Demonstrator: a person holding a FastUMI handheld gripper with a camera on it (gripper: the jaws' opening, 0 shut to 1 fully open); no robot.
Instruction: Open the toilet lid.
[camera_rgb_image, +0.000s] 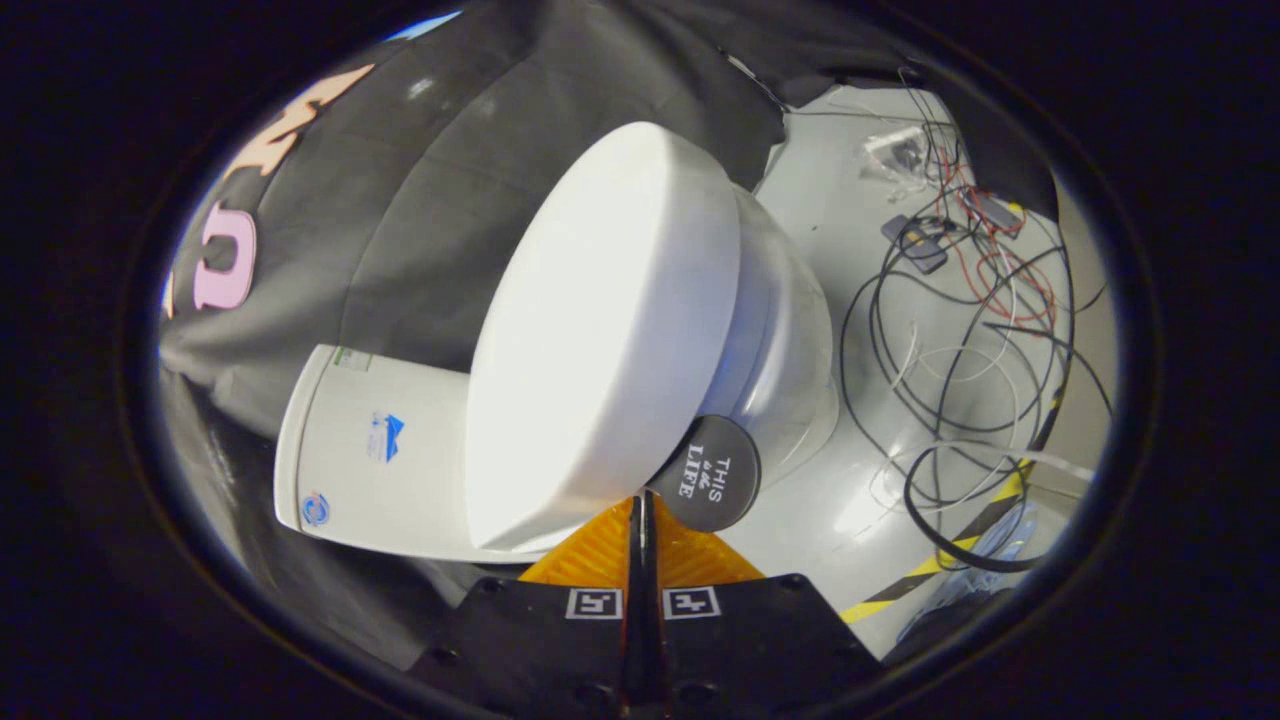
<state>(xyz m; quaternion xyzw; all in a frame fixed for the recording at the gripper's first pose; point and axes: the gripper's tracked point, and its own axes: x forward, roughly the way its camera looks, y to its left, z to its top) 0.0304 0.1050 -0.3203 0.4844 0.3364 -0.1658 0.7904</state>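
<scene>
**Figure: My tongs at the edge of the toilet lid**

My gripper (641, 512) enters from the bottom centre of the frame. Its two fingers (596, 550) lie pressed together, with only a thin dark seam between them, so I read my tongs as closed. I cannot tell whether anything thin is pinched in that seam; nothing shows between the fingers. Each finger carries a small square marker (593, 603) near its base.

The fingertips meet the lower edge of the toilet lid (600, 330), which occupies the centre of the frame as a broad, smooth white oval. In this tilted view the lid appears lying against the bowl (790, 330), whose curved white body shows just to the right of it. The tank (375, 450) sits at lower left of the lid, bearing a few small stickers.

Just right of the fingertips, touching the lid's lower edge in the picture, is a round dark disc (705, 487) with pale lettering; whether it is fixed to the lid or the bowl I cannot tell.

The right side of the frame shows pale floor (850, 480) strewn with a tangle of cables (960, 330), and a yellow-and-black striped tape (940, 565) runs across the lower right. Dark cloth (440, 180) hangs behind the toilet in the upper left.
</scene>
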